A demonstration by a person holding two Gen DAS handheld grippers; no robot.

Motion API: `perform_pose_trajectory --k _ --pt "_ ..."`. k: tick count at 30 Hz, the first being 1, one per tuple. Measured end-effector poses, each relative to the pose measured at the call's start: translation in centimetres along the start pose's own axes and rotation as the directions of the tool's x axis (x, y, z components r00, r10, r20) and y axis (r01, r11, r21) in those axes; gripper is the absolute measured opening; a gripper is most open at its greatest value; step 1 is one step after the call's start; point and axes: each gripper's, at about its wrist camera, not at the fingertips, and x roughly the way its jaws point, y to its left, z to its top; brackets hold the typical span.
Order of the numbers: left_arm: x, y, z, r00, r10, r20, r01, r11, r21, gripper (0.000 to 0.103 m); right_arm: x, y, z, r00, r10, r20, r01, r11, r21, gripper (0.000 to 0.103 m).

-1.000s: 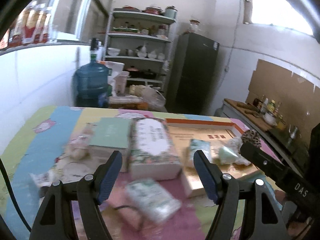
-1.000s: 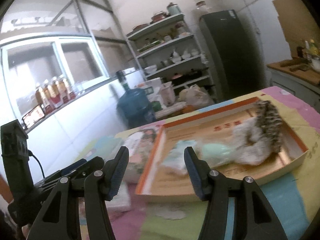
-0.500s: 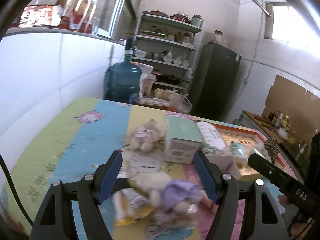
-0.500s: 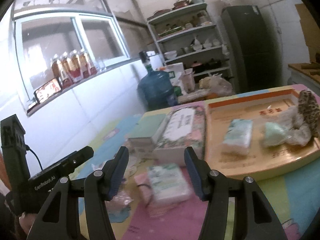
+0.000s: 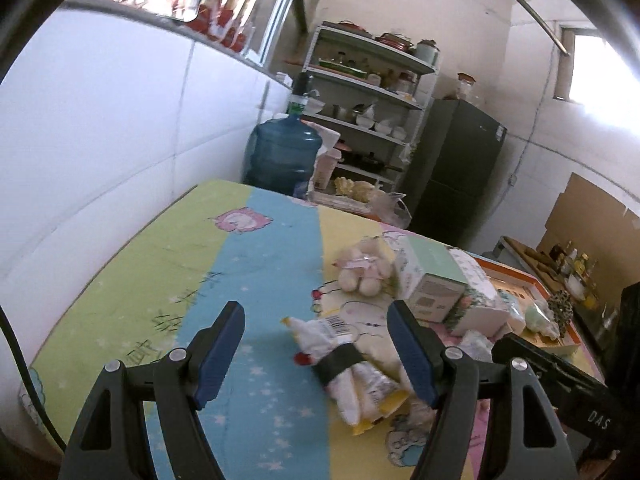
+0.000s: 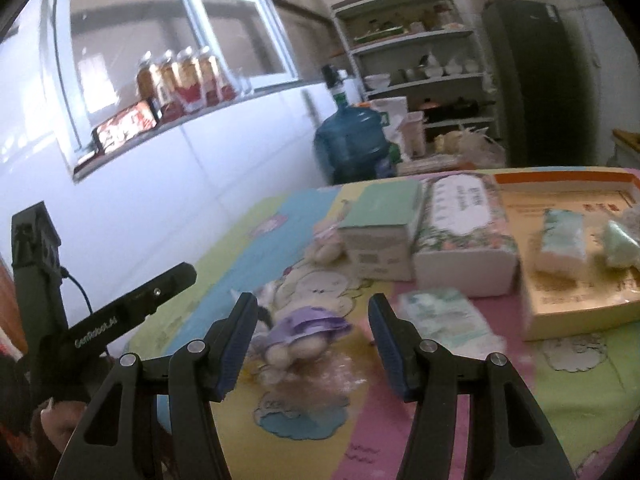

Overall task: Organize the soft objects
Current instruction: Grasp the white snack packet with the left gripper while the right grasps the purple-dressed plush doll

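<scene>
Left wrist view: the left tool (image 5: 316, 354) is seen released, jaws wide, nothing between the pads. A white packet with a dark band (image 5: 340, 354) lies on the tabletop (image 5: 256, 264) at lower centre, just inside the right finger. A cream plush toy (image 5: 362, 270) sits right of centre, beside a mint-topped box (image 5: 434, 276). The orange-rimmed tray (image 5: 532, 282) is glimpsed at the right edge, with soft items already in it.

Right wrist view: the right tool (image 6: 312, 344) is likewise released and empty. A purple-capped plush (image 6: 298, 332) is framed between its fingers at lower centre, blurred. A soft tissue pack (image 6: 448, 314) lies right of centre; the tray is at far right, behind a floral tissue box (image 6: 464, 232).

Judgement: a pickup is being lined up. The purple plush is best centred between the pads, gripped across its body rather than the cap, and closed on gently so that it is not squeezed out. The banded packet is better taken across the band.
</scene>
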Motion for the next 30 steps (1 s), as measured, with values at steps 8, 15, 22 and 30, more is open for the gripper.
perform_pose_trajectory --k 8,15,22,30 --pt "0.2 2.0 -0.3 1.0 0.009 -0.015 -0.009 0.999 -0.032 0.073 2.7 1.1 0.1 0.998 -0.022 -0.057 0.021 0.999 -0.028 0.059" --pt "0.1 3.4 -0.5 1.0 0.013 -0.019 -0.014 0.998 -0.06 0.073 5.0 1.6 0.7 0.993 -0.062 -0.101 0.055 0.996 -0.074 0.063" --pt "1.0 3.8 -0.6 0.999 0.002 -0.036 -0.005 0.997 -0.077 0.073 6.7 1.4 0.7 0.983 -0.093 -0.157 0.078 0.992 -0.098 0.068" --pt "2.6 2.8 -1.1 0.996 -0.038 -0.086 0.032 0.997 -0.073 0.073 7.8 1.3 -0.1 0.967 -0.095 -0.236 0.067 0.99 -0.122 0.057"
